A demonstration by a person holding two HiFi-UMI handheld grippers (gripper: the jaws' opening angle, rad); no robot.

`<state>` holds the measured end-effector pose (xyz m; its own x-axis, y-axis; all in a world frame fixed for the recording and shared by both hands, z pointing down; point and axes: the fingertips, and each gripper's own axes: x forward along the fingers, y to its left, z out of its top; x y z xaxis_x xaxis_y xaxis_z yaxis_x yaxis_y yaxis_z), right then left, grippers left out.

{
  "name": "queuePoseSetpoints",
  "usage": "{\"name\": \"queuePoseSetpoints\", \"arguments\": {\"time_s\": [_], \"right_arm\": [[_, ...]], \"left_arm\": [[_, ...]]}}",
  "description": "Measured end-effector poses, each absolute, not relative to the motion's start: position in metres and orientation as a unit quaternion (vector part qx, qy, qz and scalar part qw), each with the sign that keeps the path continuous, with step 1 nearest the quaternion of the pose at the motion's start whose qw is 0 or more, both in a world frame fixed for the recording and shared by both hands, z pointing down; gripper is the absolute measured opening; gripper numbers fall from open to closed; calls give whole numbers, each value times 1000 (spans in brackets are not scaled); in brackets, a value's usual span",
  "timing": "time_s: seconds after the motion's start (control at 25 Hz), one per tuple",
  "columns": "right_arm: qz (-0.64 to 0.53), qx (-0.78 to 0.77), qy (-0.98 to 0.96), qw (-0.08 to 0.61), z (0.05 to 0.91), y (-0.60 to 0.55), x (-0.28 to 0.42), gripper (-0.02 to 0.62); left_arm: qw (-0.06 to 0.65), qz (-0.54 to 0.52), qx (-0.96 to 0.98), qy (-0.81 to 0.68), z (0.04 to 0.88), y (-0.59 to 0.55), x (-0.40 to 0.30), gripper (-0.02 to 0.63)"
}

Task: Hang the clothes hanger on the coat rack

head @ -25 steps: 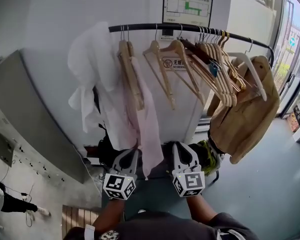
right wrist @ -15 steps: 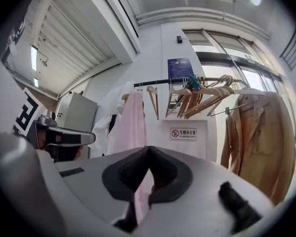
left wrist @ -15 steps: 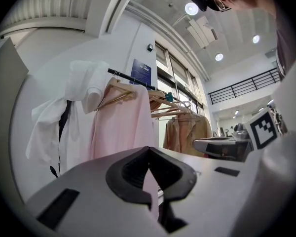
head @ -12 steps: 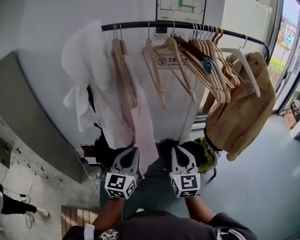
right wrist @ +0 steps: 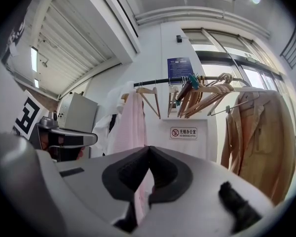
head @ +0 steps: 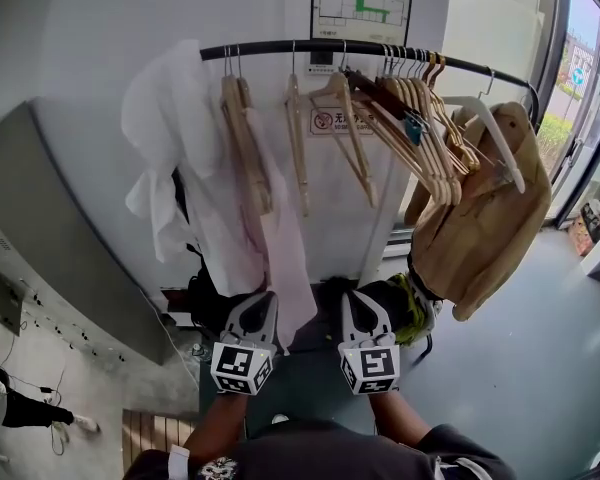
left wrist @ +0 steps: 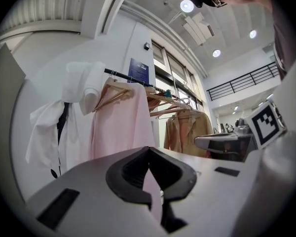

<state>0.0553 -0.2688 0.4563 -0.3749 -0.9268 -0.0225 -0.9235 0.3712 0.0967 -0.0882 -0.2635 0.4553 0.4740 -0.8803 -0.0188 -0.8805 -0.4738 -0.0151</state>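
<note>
L gripper [head: 263, 303], R gripper [head: 352, 301] at 6 o'clock, both jaws closed, empty, pale wood hanger [head: 297, 148], metal hook, on black rail [head: 280, 47] at 12 o'clock

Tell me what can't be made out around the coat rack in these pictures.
Rack's posts and feet: head view, behind white garment, pink shirt, tan coat.
Wall notice: head view, top edge cuts it; print too small.
Count of bunched hangers: head view, they overlap.
</note>
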Motion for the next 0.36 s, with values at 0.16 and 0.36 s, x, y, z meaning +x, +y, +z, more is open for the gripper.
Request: {"name": "queuePoseSetpoints", "arguments": {"time_s": [0.16,0.36], "right_arm": [[-47,564,-824,21,457,-269,59,15],[-43,563,-825,23,459,-267,63,15]], "left_arm": [[10,0,-856,517,458,-265,-91,9],[7,-2,-854,520,461,-263,-91,9]]}}
